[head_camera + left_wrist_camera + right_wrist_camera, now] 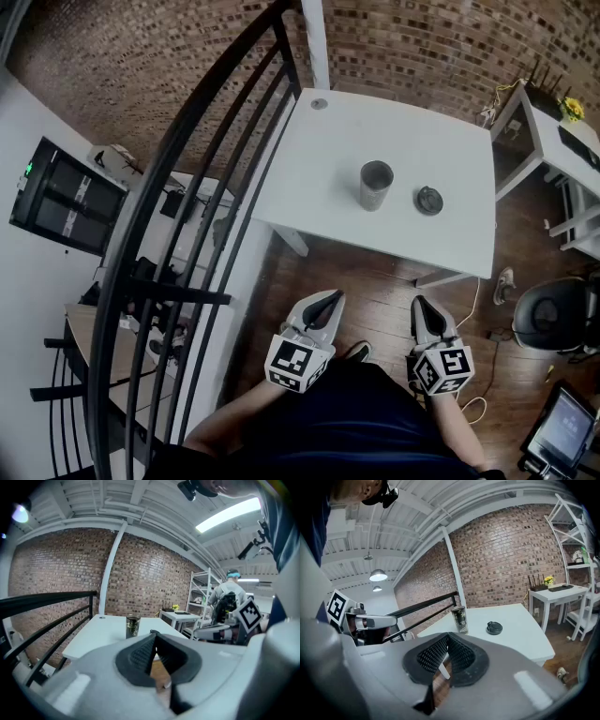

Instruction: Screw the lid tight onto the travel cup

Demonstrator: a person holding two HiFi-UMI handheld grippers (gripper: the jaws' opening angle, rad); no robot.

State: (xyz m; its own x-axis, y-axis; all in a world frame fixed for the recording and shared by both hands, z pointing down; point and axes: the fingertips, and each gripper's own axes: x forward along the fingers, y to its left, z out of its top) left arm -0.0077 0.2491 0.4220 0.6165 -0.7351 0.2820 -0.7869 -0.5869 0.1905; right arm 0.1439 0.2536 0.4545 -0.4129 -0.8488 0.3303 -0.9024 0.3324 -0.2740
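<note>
Not started. Travel cup (376,185) stands uncapped on white table (375,122), lid (429,200) just beside, seemingly apart. Left gripper (335,296), right gripper (418,303): jaws closed, empty, short of table.

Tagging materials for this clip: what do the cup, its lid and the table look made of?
Travel cup: probably metal, grey sheen at the rim, dark printed wall. Lid: likely plastic, black, matte. Table: smooth white top, perhaps laminate or painted board.
</note>
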